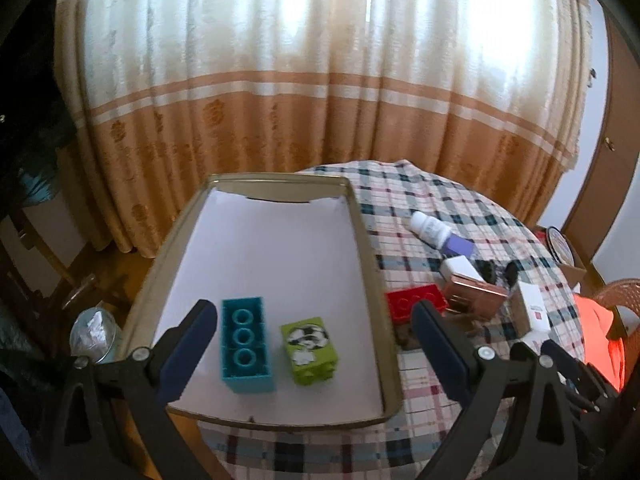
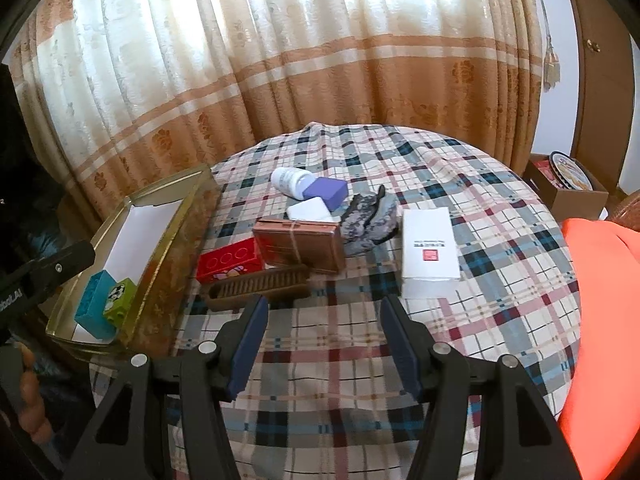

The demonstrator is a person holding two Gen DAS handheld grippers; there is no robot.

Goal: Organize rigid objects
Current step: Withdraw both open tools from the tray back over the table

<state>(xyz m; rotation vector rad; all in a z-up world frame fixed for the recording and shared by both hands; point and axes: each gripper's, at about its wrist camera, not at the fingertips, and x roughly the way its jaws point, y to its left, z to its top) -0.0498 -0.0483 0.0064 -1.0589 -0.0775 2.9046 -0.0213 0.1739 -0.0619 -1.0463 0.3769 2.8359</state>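
Observation:
A gold-rimmed tray (image 1: 368,264) lined with white paper holds a teal brick (image 1: 245,350) and a green brick (image 1: 311,347). My left gripper (image 1: 316,320) hovers open above them with nothing between its fingers. On the plaid cloth lie a red brick (image 2: 230,264), a brown comb (image 2: 260,286), a copper box (image 2: 300,246), a white box (image 2: 430,248), a pill bottle (image 2: 289,181), a purple block (image 2: 325,193) and a small white case (image 2: 311,210). My right gripper (image 2: 324,312) stands open and empty just in front of the comb.
A grey patterned cloth bundle (image 2: 370,218) lies beside the copper box. An orange fabric (image 2: 600,320) covers the right edge. A cardboard box with a plate (image 2: 568,184) sits beyond the table. The tray (image 2: 160,264) overhangs the table's left side, with curtains behind.

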